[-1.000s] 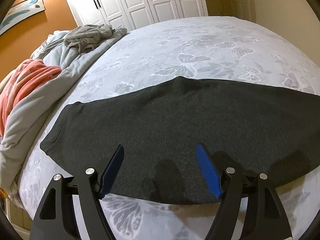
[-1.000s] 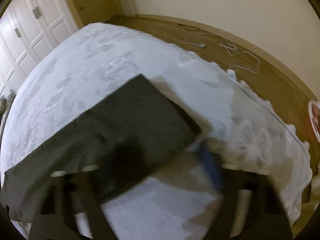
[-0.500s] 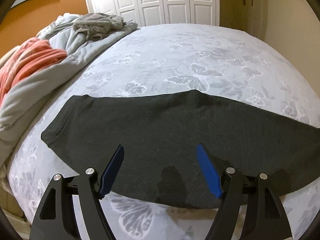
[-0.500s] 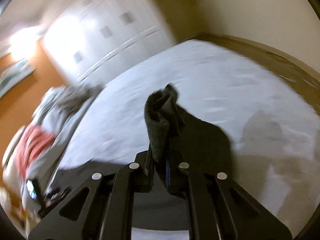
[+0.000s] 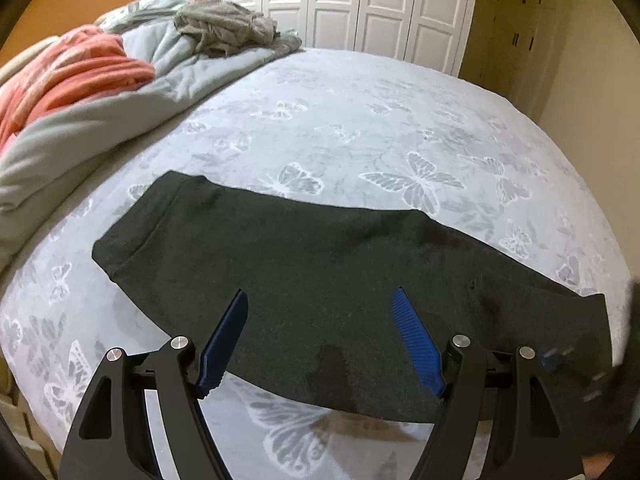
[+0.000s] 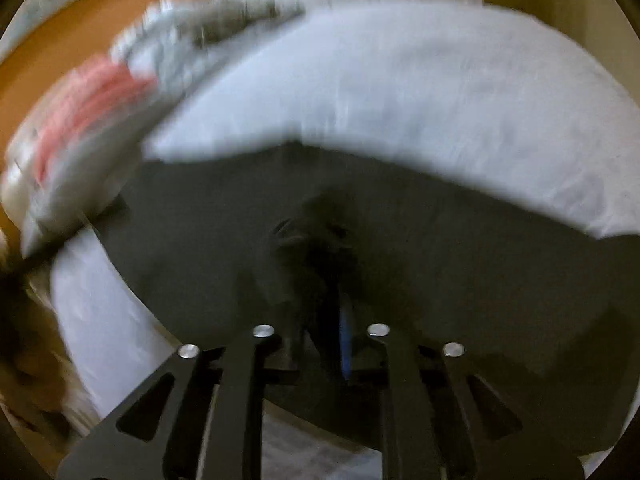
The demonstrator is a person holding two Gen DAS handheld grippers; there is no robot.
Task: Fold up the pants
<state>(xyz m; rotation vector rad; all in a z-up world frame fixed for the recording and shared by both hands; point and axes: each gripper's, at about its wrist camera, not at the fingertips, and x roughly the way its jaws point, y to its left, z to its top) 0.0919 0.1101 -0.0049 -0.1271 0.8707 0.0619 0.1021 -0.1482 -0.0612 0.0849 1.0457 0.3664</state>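
Note:
Dark grey pants (image 5: pixel 320 272) lie flat across the near part of a bed, waistband end at the left. My left gripper (image 5: pixel 320 340) is open and empty, hovering over the pants' near edge, blue pads (image 5: pixel 224 340) spread wide. In the blurred right wrist view, my right gripper (image 6: pixel 324 320) is shut on a bunched end of the pants (image 6: pixel 316 240) and holds it above the rest of the garment (image 6: pixel 440 260). A dark blur at the right edge of the left wrist view is that carried end (image 5: pixel 628 360).
The bed (image 5: pixel 360 120) has a pale butterfly-print cover. A heap of grey and coral bedding (image 5: pixel 100 92) with a grey garment (image 5: pixel 224 28) on top lies along its left side. White wardrobe doors (image 5: pixel 360 0) stand behind. The bed's near edge is just below the grippers.
My right gripper closed on the pants' right end, lifted it and swung it leftward over the garment. The left gripper stayed open and turned slightly, bringing the waistband end more into view.

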